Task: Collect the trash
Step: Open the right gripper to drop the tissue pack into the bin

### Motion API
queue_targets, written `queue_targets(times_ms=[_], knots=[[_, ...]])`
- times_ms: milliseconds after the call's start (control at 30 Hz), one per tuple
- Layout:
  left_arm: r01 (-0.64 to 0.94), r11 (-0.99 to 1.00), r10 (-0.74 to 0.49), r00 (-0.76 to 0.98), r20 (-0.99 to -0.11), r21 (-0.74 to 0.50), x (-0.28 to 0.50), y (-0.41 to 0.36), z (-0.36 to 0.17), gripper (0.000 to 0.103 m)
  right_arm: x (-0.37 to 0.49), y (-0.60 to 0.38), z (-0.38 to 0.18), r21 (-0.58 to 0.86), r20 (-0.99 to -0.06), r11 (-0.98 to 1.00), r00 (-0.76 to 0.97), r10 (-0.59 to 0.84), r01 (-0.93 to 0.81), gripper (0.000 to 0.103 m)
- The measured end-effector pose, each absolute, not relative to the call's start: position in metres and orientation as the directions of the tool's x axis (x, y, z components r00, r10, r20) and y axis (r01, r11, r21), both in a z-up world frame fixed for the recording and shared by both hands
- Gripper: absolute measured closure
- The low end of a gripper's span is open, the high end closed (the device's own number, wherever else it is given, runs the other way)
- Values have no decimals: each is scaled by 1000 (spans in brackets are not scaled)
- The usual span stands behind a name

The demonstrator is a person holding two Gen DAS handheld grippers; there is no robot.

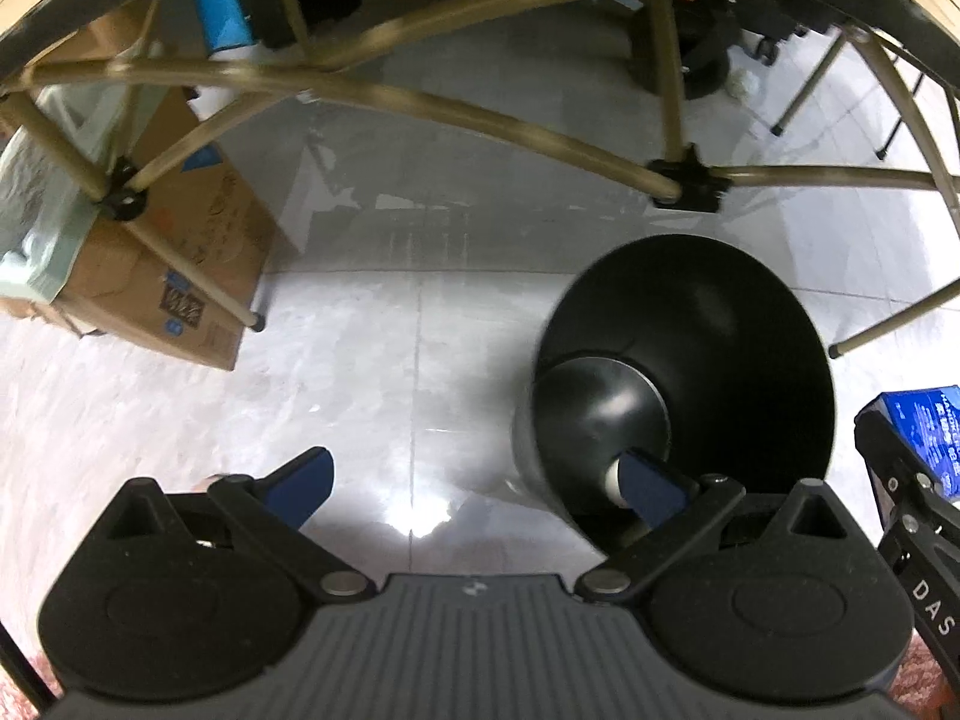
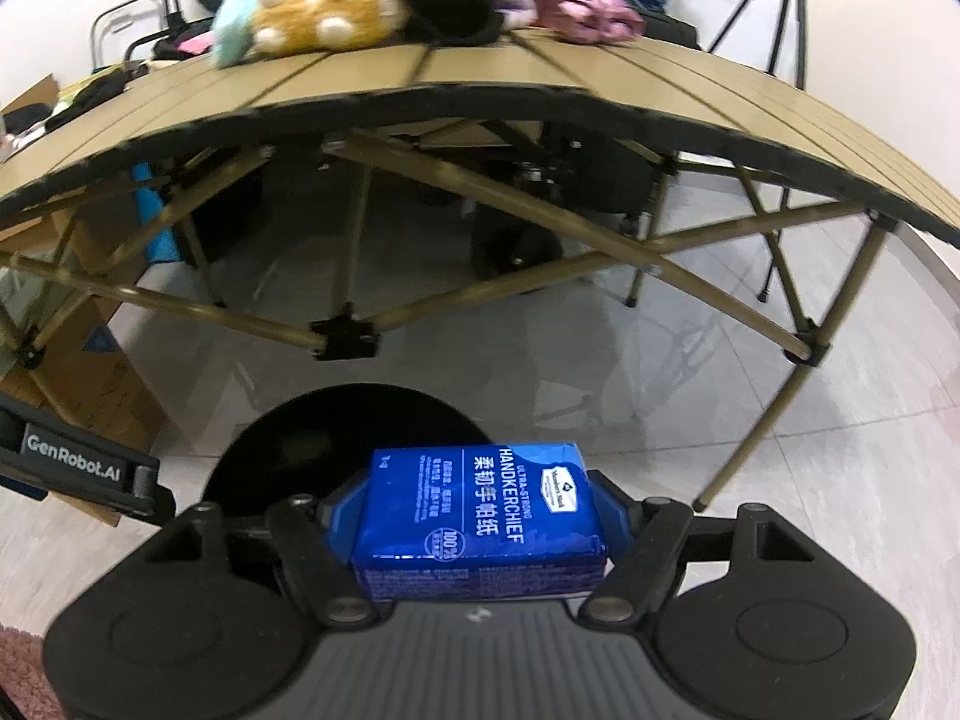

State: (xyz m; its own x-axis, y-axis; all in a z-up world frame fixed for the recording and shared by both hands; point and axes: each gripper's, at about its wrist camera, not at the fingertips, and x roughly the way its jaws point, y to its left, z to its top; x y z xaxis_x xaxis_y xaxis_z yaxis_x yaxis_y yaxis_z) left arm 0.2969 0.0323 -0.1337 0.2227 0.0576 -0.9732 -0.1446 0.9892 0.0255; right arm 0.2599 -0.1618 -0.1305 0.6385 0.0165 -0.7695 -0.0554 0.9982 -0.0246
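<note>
A black round trash bin (image 1: 708,360) stands on the floor in front of the folding table. A small white thing lies at its bottom, partly hidden by my finger. My left gripper (image 1: 474,486) is open and empty, its right finger over the bin's rim. My right gripper (image 2: 474,516) is shut on a blue handkerchief tissue pack (image 2: 480,516) and holds it just above the near edge of the bin (image 2: 336,438). The pack and right gripper also show at the right edge of the left wrist view (image 1: 924,432).
A tan folding table (image 2: 540,90) with crossed legs stands behind the bin, with plush toys and cloth (image 2: 312,12) piled on top. A cardboard box (image 1: 180,276) lined with a pale bag sits on the floor at left. A tripod (image 2: 780,6) stands at back right.
</note>
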Motion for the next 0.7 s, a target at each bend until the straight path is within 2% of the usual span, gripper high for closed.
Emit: queue_targets(times_ms=[333, 700], knots=[[-220, 975, 68, 209, -976, 21, 286, 73, -134, 0, 271, -128, -143, -34, -777, 993, 629, 43, -110, 30], [-230, 973, 66, 211, -975, 16, 285, 77, -133, 0, 276, -109, -149, -26, -779, 989, 623, 71, -144, 28]])
